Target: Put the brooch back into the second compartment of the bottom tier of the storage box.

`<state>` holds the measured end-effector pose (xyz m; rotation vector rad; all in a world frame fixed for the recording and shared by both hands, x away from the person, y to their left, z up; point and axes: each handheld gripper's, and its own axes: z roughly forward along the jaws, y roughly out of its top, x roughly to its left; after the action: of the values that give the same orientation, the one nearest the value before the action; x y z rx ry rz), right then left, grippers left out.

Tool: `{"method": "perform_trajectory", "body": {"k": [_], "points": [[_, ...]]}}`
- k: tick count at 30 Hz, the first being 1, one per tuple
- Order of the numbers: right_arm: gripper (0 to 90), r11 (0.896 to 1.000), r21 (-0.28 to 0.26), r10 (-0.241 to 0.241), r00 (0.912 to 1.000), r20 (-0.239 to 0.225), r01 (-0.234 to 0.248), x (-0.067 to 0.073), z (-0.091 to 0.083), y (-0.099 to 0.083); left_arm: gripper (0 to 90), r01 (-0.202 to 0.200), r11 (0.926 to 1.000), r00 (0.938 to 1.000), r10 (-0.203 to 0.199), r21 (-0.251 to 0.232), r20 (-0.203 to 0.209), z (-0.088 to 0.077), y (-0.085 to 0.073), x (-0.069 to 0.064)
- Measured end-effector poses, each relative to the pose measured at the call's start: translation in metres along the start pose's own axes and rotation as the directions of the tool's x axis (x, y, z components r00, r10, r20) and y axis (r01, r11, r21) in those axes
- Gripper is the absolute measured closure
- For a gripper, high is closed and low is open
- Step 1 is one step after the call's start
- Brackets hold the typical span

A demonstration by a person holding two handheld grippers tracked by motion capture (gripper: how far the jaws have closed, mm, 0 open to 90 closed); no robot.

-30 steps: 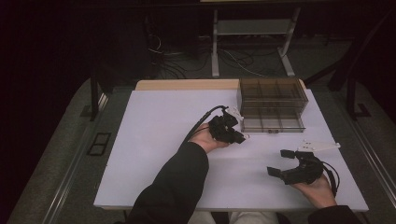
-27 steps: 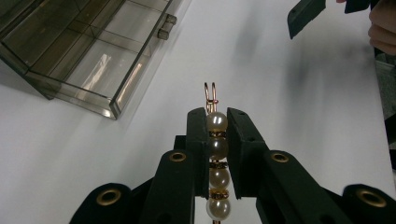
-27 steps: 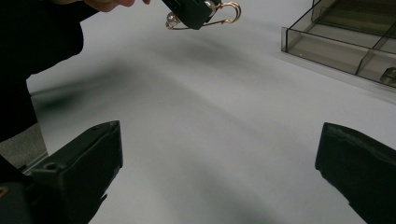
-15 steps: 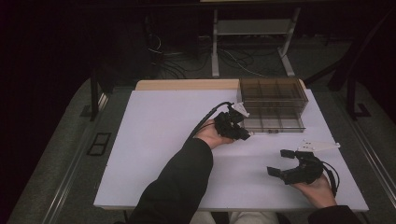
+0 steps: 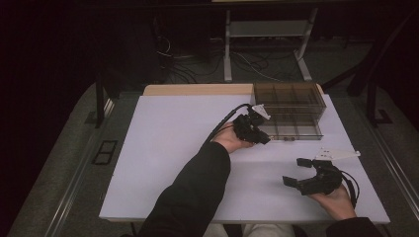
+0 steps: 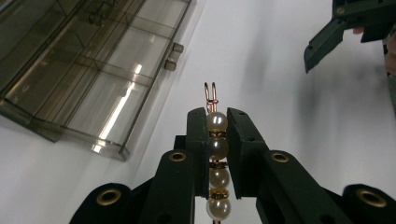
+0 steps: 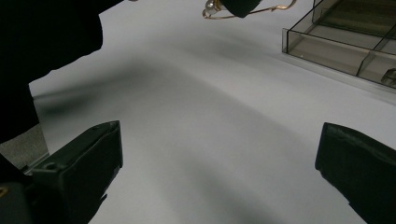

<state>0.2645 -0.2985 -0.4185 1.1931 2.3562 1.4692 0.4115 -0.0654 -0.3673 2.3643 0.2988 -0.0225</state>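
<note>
A white table top [image 5: 173,148] stands in a dark room, with cables and a metal stand on the floor beyond its far edge. At the far right of the table sits a smoky clear organizer box [image 5: 289,106] with its lid swung open toward the person.

The left gripper [image 5: 259,137] is held just in front of that box, and its jaws are clamped on a string of pearl beads [image 6: 217,165]. In the left gripper view the string runs straight along the jaws, its long axis in line with them: four white pearls with small gold spacers between, one behind the other, and a thin copper-coloured wire loop [image 6: 210,92] sticking out past the jaw tips, pointing away from the hand. To the left of the jaws in that view lies the open box lid with its two small latches. From above, the beads are too small to make out.

The right gripper [image 5: 302,172] rests near the table's right front, well apart from the left one, its jaws spread wide with nothing between them. Its own view shows the bare table between the jaws, and far ahead a bit of gold wire and a pearl [image 7: 211,6] under the other gripper.

No writing or label can be read.
</note>
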Motion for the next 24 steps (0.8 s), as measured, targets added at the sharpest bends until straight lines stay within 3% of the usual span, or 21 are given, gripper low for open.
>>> {"method": "perform_trajectory", "body": {"k": [10,11,12,21,22,24], "points": [[0.5,1.000,-0.002,0.001,1.0000,-0.001,-0.001,0.000,0.000,0.000,79.2,-0.012,0.9998,0.9999,0.012,-0.015,0.001,0.006,0.014,0.005],[0.5,1.000,-0.004,0.000,1.0000,-0.002,0.000,0.000,0.000,0.000,79.2,0.006,0.9998,1.0000,-0.006,-0.018,0.006,0.007,0.014,0.004],[0.5,1.000,-0.003,0.001,1.0000,-0.002,-0.001,0.000,0.000,0.000,79.2,-0.014,0.9997,0.9999,0.014,-0.018,0.003,0.009,0.015,0.005],[0.5,1.000,-0.004,0.007,1.0000,-0.005,-0.007,0.000,0.000,0.000,79.2,-0.013,0.9995,0.9999,0.014,-0.029,0.005,0.020,0.022,0.009],[0.5,1.000,-0.004,0.007,1.0000,-0.005,-0.007,0.000,0.000,0.000,79.2,0.001,0.9995,1.0000,-0.001,-0.030,0.006,0.021,0.023,0.008],[0.5,1.000,-0.006,0.008,1.0000,-0.005,-0.008,0.000,0.000,0.000,79.2,-0.012,0.9993,0.9999,0.012,-0.036,0.006,0.023,0.025,0.010]]}}
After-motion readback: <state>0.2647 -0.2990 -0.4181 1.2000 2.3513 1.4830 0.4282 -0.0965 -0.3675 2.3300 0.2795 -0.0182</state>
